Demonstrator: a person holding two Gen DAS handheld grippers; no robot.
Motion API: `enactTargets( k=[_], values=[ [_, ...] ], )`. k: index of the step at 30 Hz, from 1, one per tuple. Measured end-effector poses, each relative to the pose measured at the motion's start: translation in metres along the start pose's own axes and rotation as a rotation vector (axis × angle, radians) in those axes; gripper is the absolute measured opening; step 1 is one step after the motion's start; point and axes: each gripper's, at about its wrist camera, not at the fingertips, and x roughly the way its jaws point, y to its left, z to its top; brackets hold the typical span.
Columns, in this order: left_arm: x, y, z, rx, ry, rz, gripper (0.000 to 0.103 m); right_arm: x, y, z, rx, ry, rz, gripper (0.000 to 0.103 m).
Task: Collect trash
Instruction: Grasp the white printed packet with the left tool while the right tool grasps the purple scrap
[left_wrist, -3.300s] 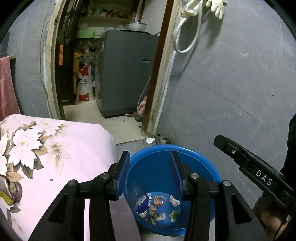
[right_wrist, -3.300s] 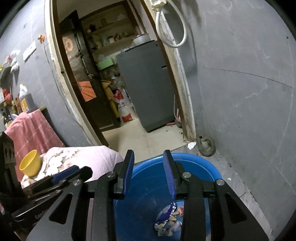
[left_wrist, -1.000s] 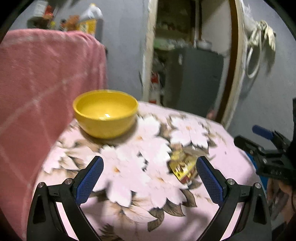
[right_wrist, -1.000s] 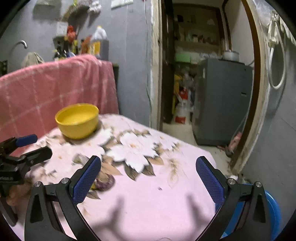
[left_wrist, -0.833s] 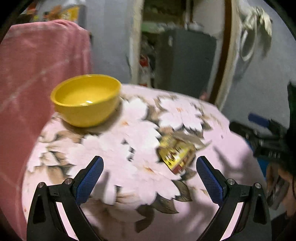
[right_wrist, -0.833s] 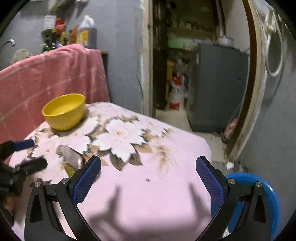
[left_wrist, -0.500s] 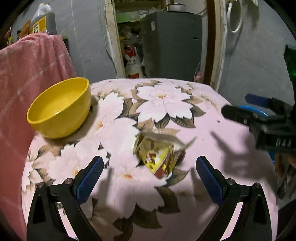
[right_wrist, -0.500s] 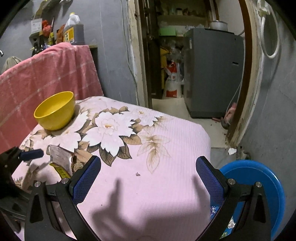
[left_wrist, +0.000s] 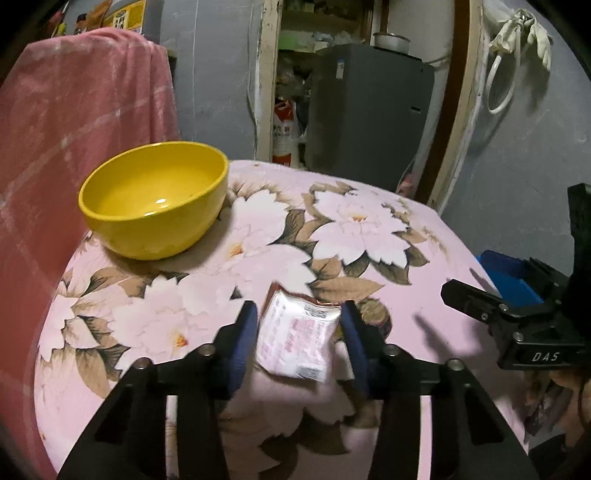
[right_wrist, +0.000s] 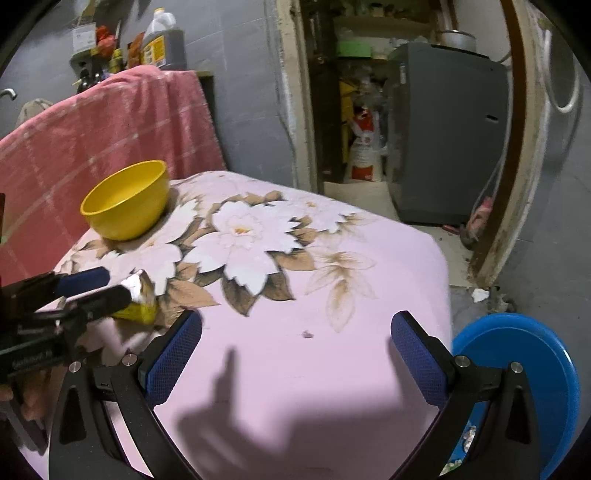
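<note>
A crumpled snack wrapper (left_wrist: 299, 341), white and pink on its upper side, lies on the pink floral cloth. My left gripper (left_wrist: 300, 338) has its blue pads on both sides of the wrapper, closed in against its edges. In the right wrist view the wrapper (right_wrist: 138, 297) shows silver and yellow between the left gripper's fingers (right_wrist: 88, 280). My right gripper (right_wrist: 295, 354) is wide open and empty above the cloth's front part. The blue trash basin (right_wrist: 517, 373) stands on the floor at the right, with scraps in its bottom.
A yellow bowl (left_wrist: 153, 197) stands at the table's far left, also in the right wrist view (right_wrist: 125, 199). A pink towel (left_wrist: 74, 110) hangs behind it. A doorway with a grey appliance (left_wrist: 365, 114) lies beyond the table (right_wrist: 369, 295).
My left gripper has moved down onto the wrapper and narrowed from wide open to closed against it. The wrapper now shows its white side. The right gripper stays wide open.
</note>
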Motion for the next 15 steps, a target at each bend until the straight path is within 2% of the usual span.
enactTargets(
  k=[5,6,8,11,15],
  values=[
    [-0.004,0.004,-0.004,0.030,0.023,-0.025,0.035,0.013,0.019,0.001,-0.049,0.054,0.071,0.102],
    [-0.005,0.004,-0.006,0.045,0.027,-0.024,0.035,0.016,0.024,0.000,-0.062,0.065,0.079,0.099],
    [-0.006,0.004,-0.008,0.065,0.035,-0.018,0.035,0.022,0.032,-0.001,-0.095,0.095,0.097,0.085],
    [-0.005,0.004,-0.010,0.090,0.044,-0.015,0.035,0.029,0.042,-0.003,-0.134,0.131,0.110,0.073],
    [-0.005,0.006,-0.013,0.113,0.057,-0.025,0.035,0.034,0.051,-0.003,-0.166,0.145,0.139,0.071]
  ],
)
